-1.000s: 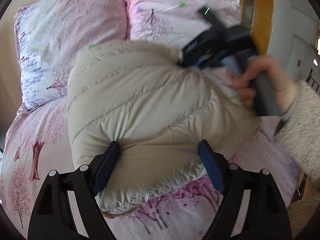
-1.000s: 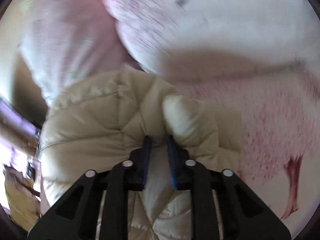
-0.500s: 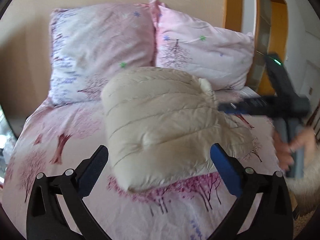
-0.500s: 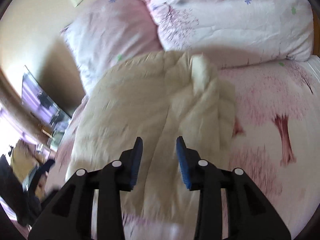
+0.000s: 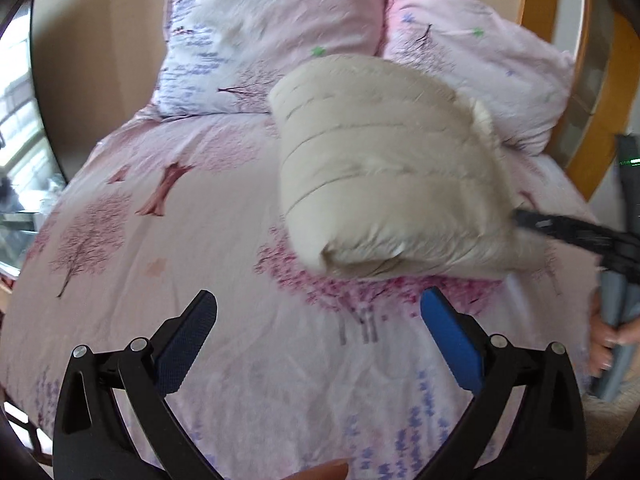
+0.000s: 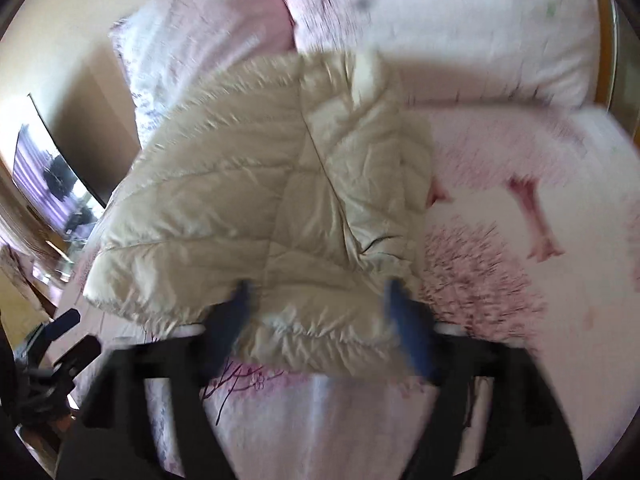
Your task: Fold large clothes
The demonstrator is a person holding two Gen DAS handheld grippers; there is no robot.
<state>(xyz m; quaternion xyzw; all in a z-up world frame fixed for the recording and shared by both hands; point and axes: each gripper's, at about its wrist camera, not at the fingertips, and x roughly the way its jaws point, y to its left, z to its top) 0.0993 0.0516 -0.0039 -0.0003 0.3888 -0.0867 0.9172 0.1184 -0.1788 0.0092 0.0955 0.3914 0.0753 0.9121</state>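
A cream quilted puffer jacket (image 5: 384,168) lies folded into a thick bundle on the pink tree-print bed sheet (image 5: 208,248). My left gripper (image 5: 316,300) is open wide over bare sheet, well short of the jacket's near edge, with nothing between its fingers. In the right wrist view the jacket (image 6: 272,184) fills the middle. My right gripper (image 6: 318,292) is blurred and its jaws are opening, with the jacket's near edge lying loose between them. The left wrist view shows a black finger of the right gripper (image 5: 560,228) at the jacket's right side, held by a hand (image 5: 608,344).
Two pink and white pillows (image 5: 272,28) lean against the beige wall behind the jacket. A wooden door frame (image 5: 576,80) stands at the right of the bed. A television (image 6: 48,176) and dark furniture stand to the left of the bed. The left gripper (image 6: 64,332) shows at the lower left.
My left gripper has let go of the jacket's near edge and drawn back over the sheet. My right gripper has released the pinched fold, spread its jaws and drawn back.
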